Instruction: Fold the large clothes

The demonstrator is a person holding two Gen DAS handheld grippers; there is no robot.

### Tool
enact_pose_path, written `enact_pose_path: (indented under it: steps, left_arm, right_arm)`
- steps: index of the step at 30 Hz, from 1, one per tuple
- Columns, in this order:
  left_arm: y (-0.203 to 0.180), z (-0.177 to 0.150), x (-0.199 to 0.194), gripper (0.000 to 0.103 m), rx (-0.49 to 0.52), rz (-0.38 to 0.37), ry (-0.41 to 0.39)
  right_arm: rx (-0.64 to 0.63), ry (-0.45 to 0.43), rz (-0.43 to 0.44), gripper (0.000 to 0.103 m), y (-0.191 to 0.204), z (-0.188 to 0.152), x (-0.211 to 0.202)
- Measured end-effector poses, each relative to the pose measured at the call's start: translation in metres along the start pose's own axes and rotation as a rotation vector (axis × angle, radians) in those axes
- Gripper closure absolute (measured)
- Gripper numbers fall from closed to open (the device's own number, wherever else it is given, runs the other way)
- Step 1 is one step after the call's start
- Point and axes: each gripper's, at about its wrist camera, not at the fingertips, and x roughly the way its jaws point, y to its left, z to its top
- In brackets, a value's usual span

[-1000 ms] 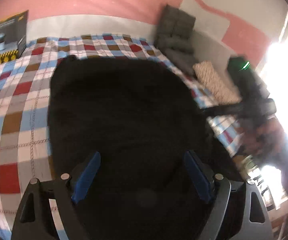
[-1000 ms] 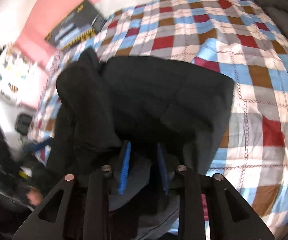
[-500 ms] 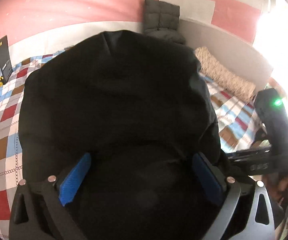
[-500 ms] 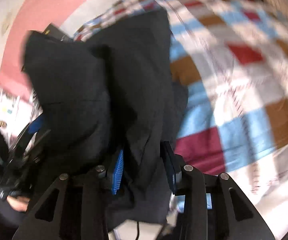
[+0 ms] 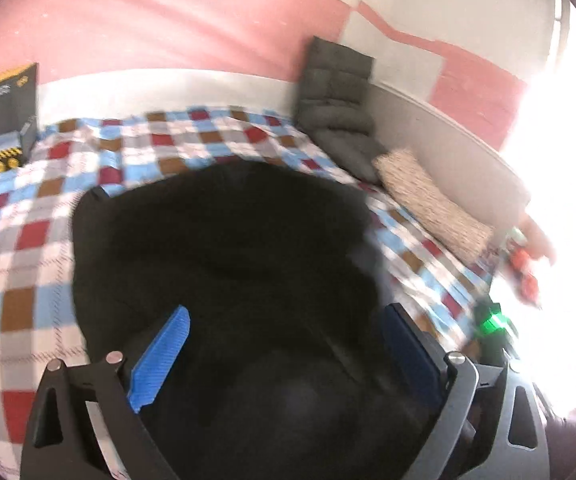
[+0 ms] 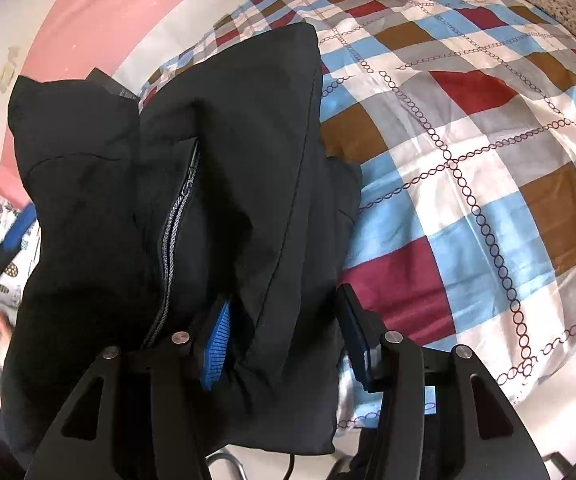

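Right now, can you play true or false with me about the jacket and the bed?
1. The jacket is black. True.
2. The blanket is plain green. False: it is checked in red, blue, brown and white.
3. The left gripper is open. True: its blue pads stand wide apart over the dark cloth.
4. The jacket has a zipper. True.
5. The right gripper holds nothing. False: jacket cloth sits between its pads.
6. The cushion is bright yellow. False: it is grey, against the wall.
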Motion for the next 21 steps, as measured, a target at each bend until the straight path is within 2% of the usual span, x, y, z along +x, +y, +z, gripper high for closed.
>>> enact_pose_path:
  steps: [2, 5, 9, 13, 17, 19, 21]
  left_arm:
    - [0.006, 0.013, 0.014, 0.019, -0.004, 0.036, 0.012]
    - [0.011, 0.019, 0.047, 0.021, -0.043, 0.023, 0.071]
    - [-0.028, 0.0, 0.093, 0.022, 0.082, 0.031, 0.146]
    - [-0.042, -0.016, 0.116, 0.021, 0.1, 0.044, 0.144]
    - [-0.037, -0.022, 0.122, 0.021, 0.091, 0.039, 0.138]
    - [-0.033, -0.019, 0.117, 0.021, 0.076, 0.026, 0.135]
    - [-0.032, -0.017, 0.112, 0.021, 0.072, 0.026, 0.13]
  right_arm:
    - [-0.012, -0.003, -0.005, 0.053, 0.0, 0.0, 0.002]
    - [0.001, -0.001, 0.003, 0.053, -0.003, -0.002, 0.005]
    - [0.03, -0.005, 0.009, 0.053, -0.01, -0.006, -0.001]
    - [0.061, -0.092, 0.011, 0.053, -0.022, -0.01, -0.036]
    - [0.017, -0.169, 0.079, 0.053, -0.004, -0.008, -0.064]
    - [-0.05, -0.146, 0.109, 0.061, 0.017, -0.01, -0.06]
    - [-0.099, -0.114, 0.119, 0.075, 0.033, -0.015, -0.049]
